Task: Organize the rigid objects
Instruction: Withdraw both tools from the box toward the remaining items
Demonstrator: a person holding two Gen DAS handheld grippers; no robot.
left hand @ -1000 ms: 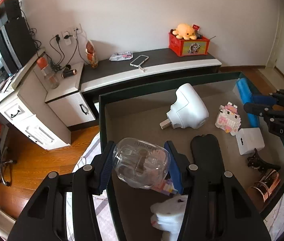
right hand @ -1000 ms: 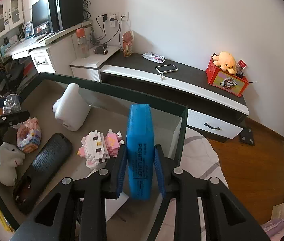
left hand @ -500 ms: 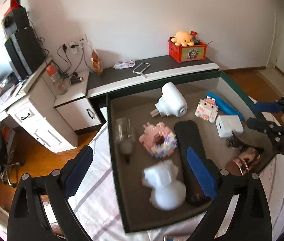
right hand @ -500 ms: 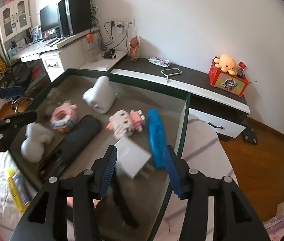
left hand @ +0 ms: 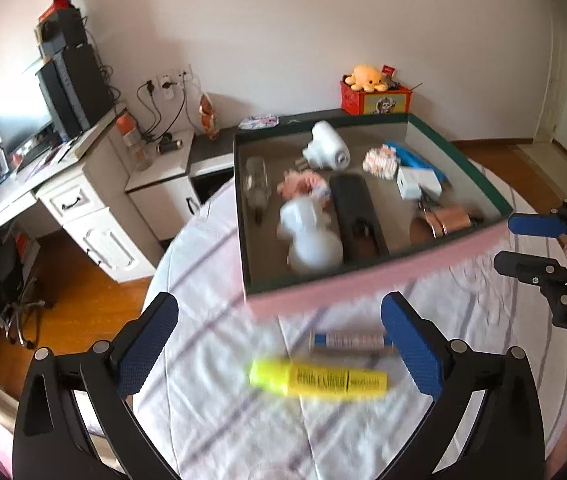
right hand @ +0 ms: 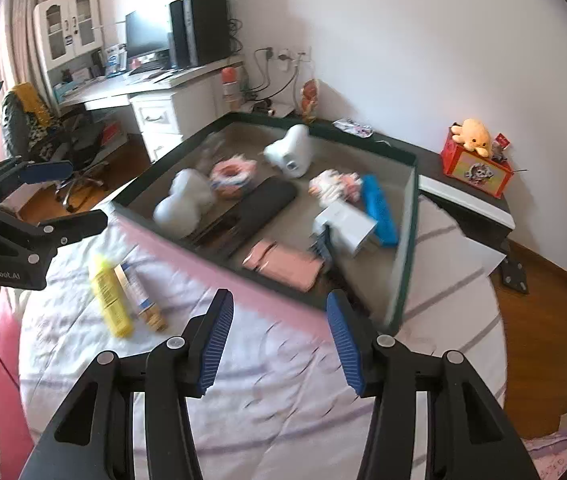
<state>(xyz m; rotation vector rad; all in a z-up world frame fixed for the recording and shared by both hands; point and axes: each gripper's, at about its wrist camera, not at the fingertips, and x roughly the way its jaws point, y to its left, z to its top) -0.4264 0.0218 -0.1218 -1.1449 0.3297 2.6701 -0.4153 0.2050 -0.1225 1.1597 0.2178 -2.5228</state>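
Left wrist view: left gripper is empty, jaws opening and near full spread, nothing between the pads but bedsheet. Yellow highlighter lies flat at 6 o'clock, hard plastic barrel, chunky and rounded. Just above it is a thin white-and-blue tube; both rest on the striped sheet, outside the box. The box sits at 12 o'clock, pink outer wall, dark green rim, grey floor. Inside it: a clear plastic bottle along the 10 o'clock wall, a white figurine, a long black case, a white plug-like gadget, a block-built toy, a copper-coloured metal piece. All are loose on the floor, roughly side by side; likely dropped in as sorted.

Right wrist view: right gripper is also released, jaws partly apart, holding nothing. The blue highlighter lies at 1 o'clock against the box's right wall, next to a white adapter. A flat pink pouch sits at 12 o'clock. My guess: the two pens on the sheet, at 9 o'clock here, are what's left to box.
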